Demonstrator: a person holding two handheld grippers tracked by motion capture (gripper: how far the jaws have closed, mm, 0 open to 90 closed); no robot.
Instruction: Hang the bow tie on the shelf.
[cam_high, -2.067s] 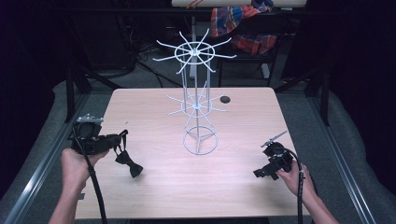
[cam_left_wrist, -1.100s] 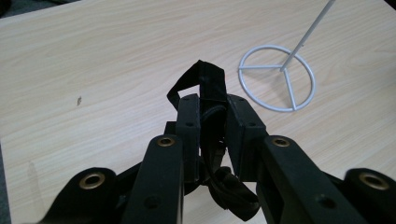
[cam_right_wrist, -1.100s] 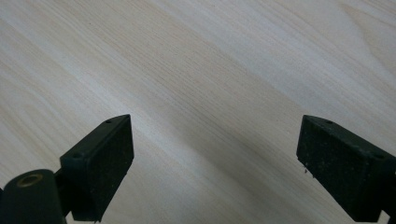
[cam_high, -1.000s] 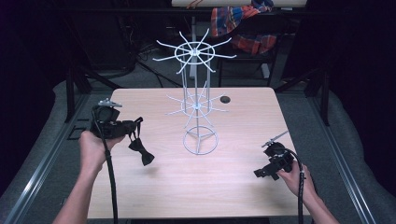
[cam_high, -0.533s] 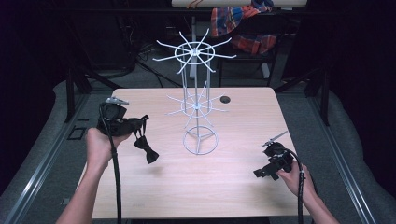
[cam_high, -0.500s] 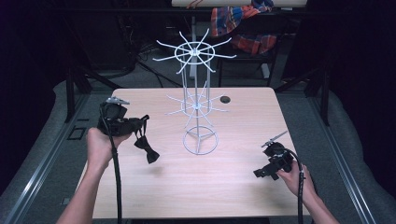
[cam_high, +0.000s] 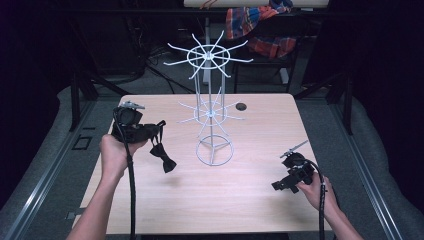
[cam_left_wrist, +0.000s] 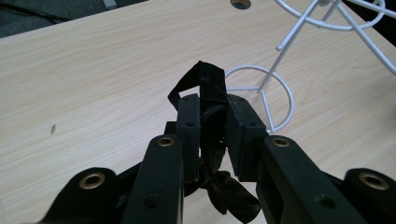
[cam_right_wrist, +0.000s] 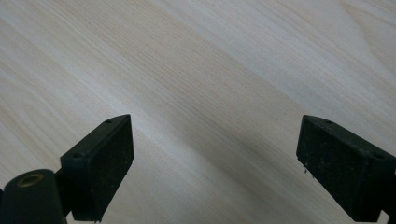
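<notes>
My left gripper (cam_high: 159, 131) hovers over the left half of the wooden table (cam_high: 250, 210), pointing right toward the white wire rack (cam_high: 210, 102). It is shut on the strap of a black bow tie (cam_high: 163, 158), which dangles below the jaws. In the left gripper view the strap (cam_left_wrist: 205, 77) loops up between the pressed pads of the left gripper (cam_left_wrist: 212, 112), and the bow (cam_left_wrist: 233, 203) hangs underneath. The rack's base ring (cam_left_wrist: 280, 95) lies just beyond. My right gripper (cam_high: 281, 184) stays low near the front right; in its own view the right gripper (cam_right_wrist: 212, 158) is open over bare wood.
A small dark round hole (cam_high: 241, 106) sits in the tabletop behind the rack. The rack's upper arms (cam_high: 207, 54) spread wide above the table. A plaid cloth (cam_high: 260, 25) hangs on furniture at the back. Metal rails (cam_high: 45, 170) run along the floor.
My left gripper has carried the bow tie away from the near left edge, up and toward the rack, slowing in the last half second. The right gripper has stayed put.
</notes>
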